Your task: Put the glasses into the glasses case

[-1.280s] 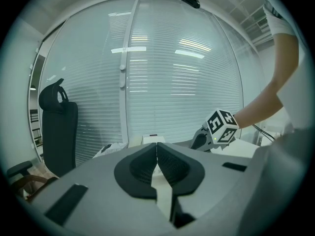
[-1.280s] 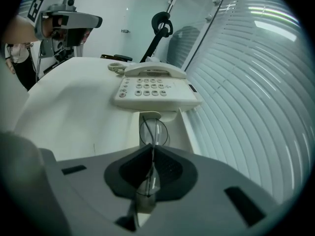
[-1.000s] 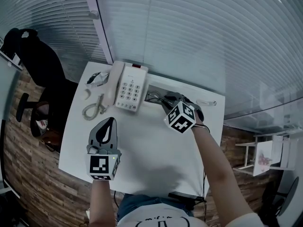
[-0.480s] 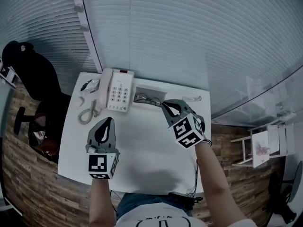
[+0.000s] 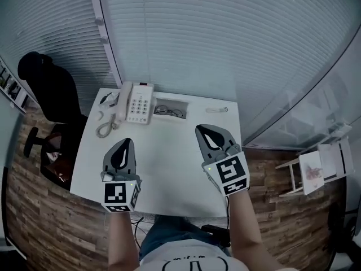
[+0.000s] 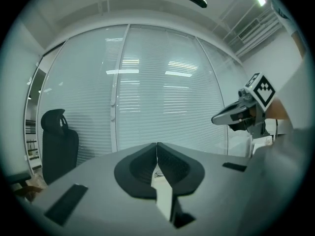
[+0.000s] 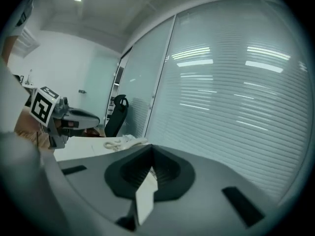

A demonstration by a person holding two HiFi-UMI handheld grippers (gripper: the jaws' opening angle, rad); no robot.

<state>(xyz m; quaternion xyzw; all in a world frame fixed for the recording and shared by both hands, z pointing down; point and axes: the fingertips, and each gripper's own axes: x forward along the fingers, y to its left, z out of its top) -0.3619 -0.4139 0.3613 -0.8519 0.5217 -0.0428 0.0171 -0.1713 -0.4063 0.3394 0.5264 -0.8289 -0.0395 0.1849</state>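
At the far edge of the white table (image 5: 169, 174), just right of the telephone (image 5: 138, 103), the glasses (image 5: 169, 112) lie inside a shallow white rectangular recess (image 5: 182, 105); whether that recess is the glasses case itself we cannot tell. Their long axis runs left to right, along the far edge. We hold both grippers over the near half of the table, tips pointing far, well apart from the glasses. The glasses sit between the two in the left-right sense, and the right gripper (image 5: 200, 130) is the nearer one, needing a reach far and slightly left. The left gripper (image 5: 128, 144) would go far and right. Each gripper has its jaws pressed together with nothing between them. The glasses look thin and dark-framed, too small here for us to tell whether the arms are folded.
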